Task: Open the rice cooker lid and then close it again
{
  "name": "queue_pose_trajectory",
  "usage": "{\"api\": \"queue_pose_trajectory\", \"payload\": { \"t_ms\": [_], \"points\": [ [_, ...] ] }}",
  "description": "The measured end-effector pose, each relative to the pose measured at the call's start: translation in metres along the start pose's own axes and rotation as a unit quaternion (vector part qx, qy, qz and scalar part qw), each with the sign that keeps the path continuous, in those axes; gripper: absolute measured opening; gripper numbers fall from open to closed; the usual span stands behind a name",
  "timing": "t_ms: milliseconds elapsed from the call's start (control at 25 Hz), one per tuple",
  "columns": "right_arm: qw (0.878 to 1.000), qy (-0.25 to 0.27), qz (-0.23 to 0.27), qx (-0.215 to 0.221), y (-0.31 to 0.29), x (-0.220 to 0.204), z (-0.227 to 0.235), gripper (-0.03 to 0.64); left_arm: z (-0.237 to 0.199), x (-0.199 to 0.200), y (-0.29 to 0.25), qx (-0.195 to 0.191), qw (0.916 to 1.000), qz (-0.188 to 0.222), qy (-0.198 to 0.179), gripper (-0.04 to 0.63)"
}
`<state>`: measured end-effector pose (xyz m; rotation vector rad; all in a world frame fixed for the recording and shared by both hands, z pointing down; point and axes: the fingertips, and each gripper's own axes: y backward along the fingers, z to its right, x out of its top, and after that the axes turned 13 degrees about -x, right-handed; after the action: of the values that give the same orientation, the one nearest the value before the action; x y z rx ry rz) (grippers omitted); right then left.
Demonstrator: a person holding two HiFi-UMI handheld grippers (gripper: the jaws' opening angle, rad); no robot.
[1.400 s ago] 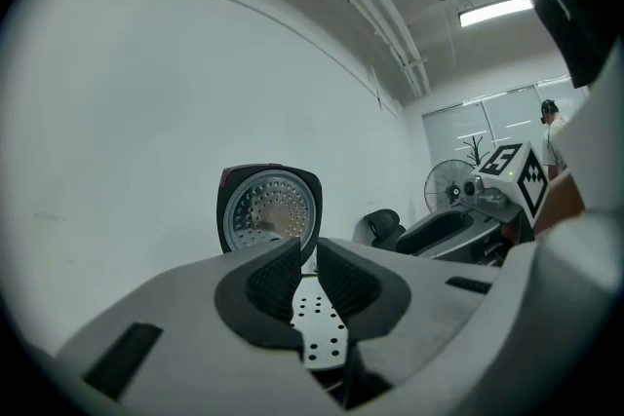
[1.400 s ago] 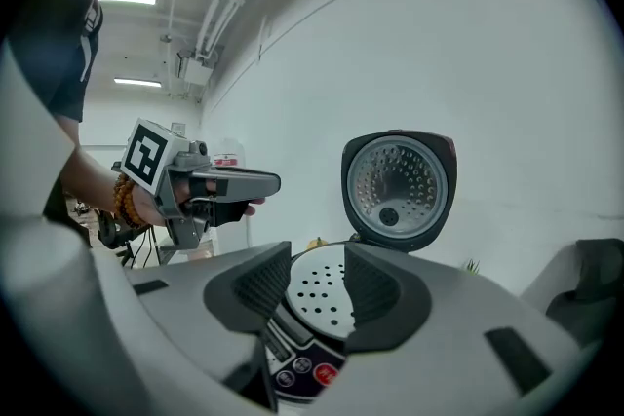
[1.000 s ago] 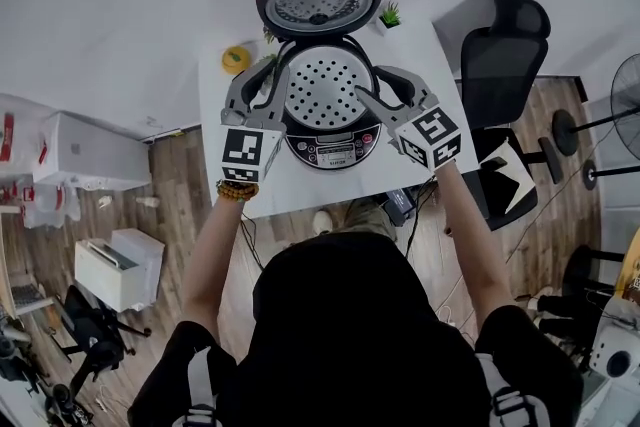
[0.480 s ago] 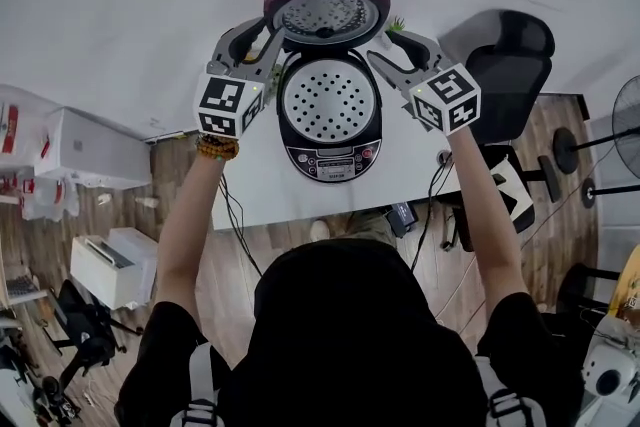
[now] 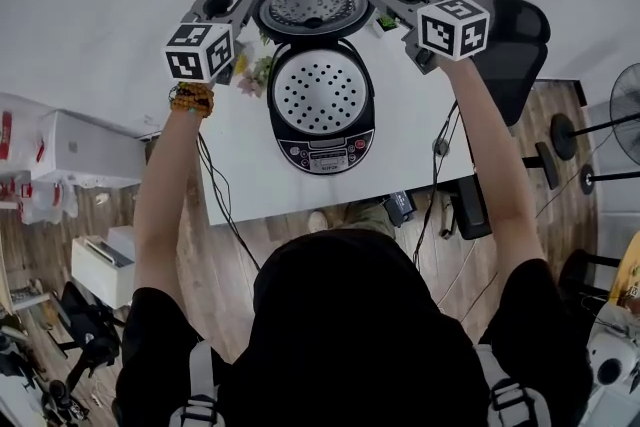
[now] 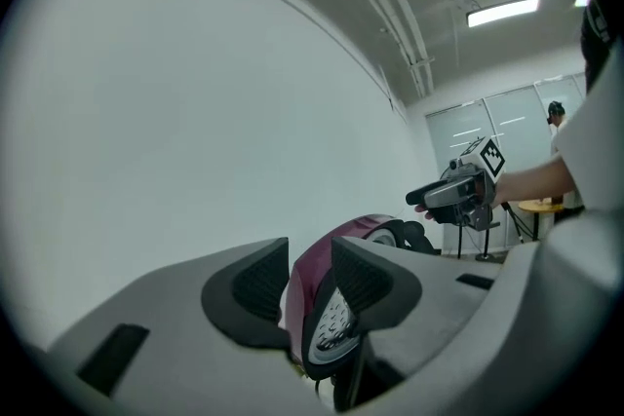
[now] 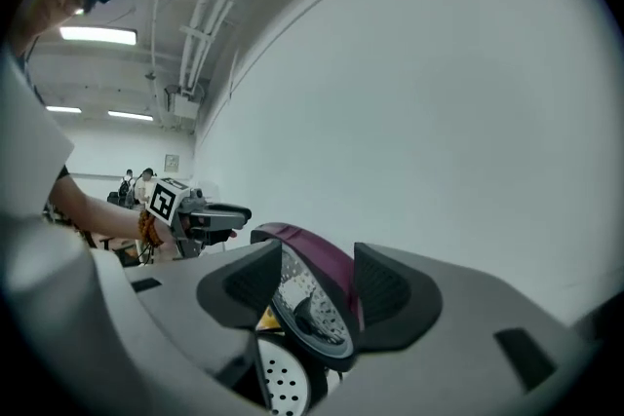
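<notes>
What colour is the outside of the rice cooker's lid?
Deep maroon-purple. The lid shows best in the right gripper view.

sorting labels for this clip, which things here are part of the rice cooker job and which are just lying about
On the job: rice cooker; its lid, standing open; left gripper and right gripper, fingers just opened wider, lid rim between each pair.
Lying about: office chair; fan; white box on the floor.

Maroon lid (image 5: pixel 312 7), silver inside; black cooker (image 5: pixel 322 153) w/ white dotted tray (image 5: pixel 320 93); white table (image 5: pixel 240 177).
</notes>
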<state>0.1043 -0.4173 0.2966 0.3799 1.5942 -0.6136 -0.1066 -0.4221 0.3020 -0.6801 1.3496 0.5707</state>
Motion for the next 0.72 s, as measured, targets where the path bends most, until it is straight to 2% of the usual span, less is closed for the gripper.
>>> {"api": "queue_pose_trajectory", "payload": {
  "t_ms": [160,280,560,720],
  "points": [
    [0.999,-0.046,-0.008,0.012,-0.02,0.006,0.014,0.231,-0.012,-0.001,-0.008,-0.022,0.9988,0.007,0.043,0.141],
    [0.993,-0.11,-0.019,0.028,-0.03,0.0,0.021,0.234,-0.019,0.0,-0.013,-0.042,0.9945,0.027,0.092,0.153],
    [0.983,-0.175,-0.058,0.016,-0.044,-0.026,0.04,0.233,-0.023,-0.007,-0.028,-0.068,0.9897,0.021,0.124,0.153],
    [0.974,-0.223,-0.041,0.016,-0.048,-0.021,0.053,0.232,-0.03,-0.01,-0.036,-0.07,0.9854,0.027,0.153,0.156]
  ]
}}
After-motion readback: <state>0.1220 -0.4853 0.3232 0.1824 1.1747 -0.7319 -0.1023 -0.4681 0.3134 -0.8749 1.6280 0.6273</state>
